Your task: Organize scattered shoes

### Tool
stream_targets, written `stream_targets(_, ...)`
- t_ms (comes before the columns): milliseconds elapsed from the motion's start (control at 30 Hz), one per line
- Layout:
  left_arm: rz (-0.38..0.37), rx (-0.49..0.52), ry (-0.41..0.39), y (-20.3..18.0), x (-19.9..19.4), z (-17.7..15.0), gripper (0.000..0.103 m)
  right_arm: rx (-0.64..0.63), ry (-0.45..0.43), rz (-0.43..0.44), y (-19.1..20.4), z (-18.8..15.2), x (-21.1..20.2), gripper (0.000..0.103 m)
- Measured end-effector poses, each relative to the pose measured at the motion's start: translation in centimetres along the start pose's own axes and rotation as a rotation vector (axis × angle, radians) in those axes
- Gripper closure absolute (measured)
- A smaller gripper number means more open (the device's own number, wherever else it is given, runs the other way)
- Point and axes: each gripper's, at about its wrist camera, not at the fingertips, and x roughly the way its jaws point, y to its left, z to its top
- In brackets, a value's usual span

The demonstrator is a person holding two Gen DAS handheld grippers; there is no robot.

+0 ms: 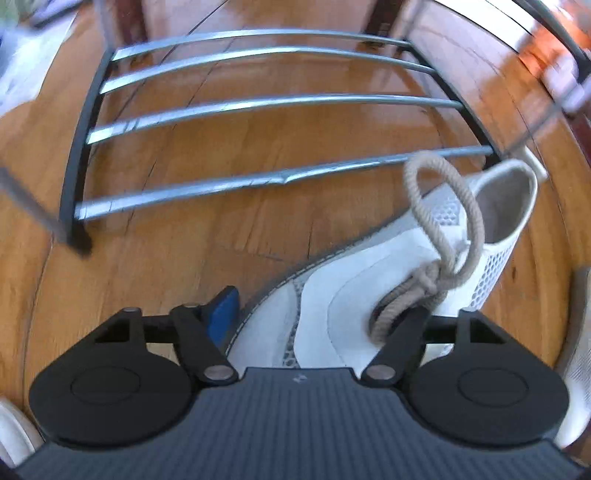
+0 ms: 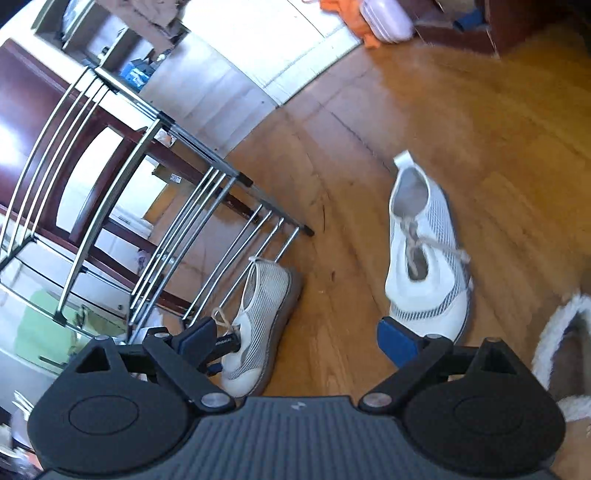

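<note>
The left gripper (image 1: 317,314) clamps the toe of a white shoe (image 1: 388,280) just in front of the rack (image 1: 258,103); lift it heel-first onto the lowest bars, while the right gripper (image 2: 299,339) hangs wide open, empty.

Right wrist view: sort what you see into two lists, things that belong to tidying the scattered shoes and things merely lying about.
Belongs to the job:
white mesh lace-up shoe on the wooden floor
second white mesh shoe beside the rack
metal-bar shoe rack

Lying about:
lilac plastic box
orange cloth
white fluffy slipper
</note>
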Motion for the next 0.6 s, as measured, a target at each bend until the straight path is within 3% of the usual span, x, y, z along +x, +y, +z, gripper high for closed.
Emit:
stream_targets(67,-0.064,-0.122,0.074,0.7,0.3,-0.1,0.033,0.009,0.002,-0.005,-0.6,0.0,0.0,0.008)
stream_targets(167,-0.087,-0.145,0.104,-0.9,0.2,-1.2,0.033,0.019,-0.003,-0.022,-1.5,0.3,0.1,0.008)
stream_targets(400,-0.254,-0.116,0.139,-8.5,0.4,-4.0,0.030,0.035,-0.016,-0.027,-2.4,0.3,-0.5,0.008)
stream_targets(500,-0.245,-0.171,0.192,-11.2,0.9,-5.6,0.019,0.039,-0.010,-0.017,-2.4,0.2,-0.3,0.007)
stream_targets(567,-0.255,-0.146,0.198,-12.2,0.8,-6.0,0.018,0.033,-0.006,-0.035,-2.6,0.2,0.2,0.007)
stream_targets(600,-0.243,-0.078,0.177,-13.4,0.1,-6.3,0.016,0.026,-0.005,-0.046,-2.8,0.3,0.4,0.006)
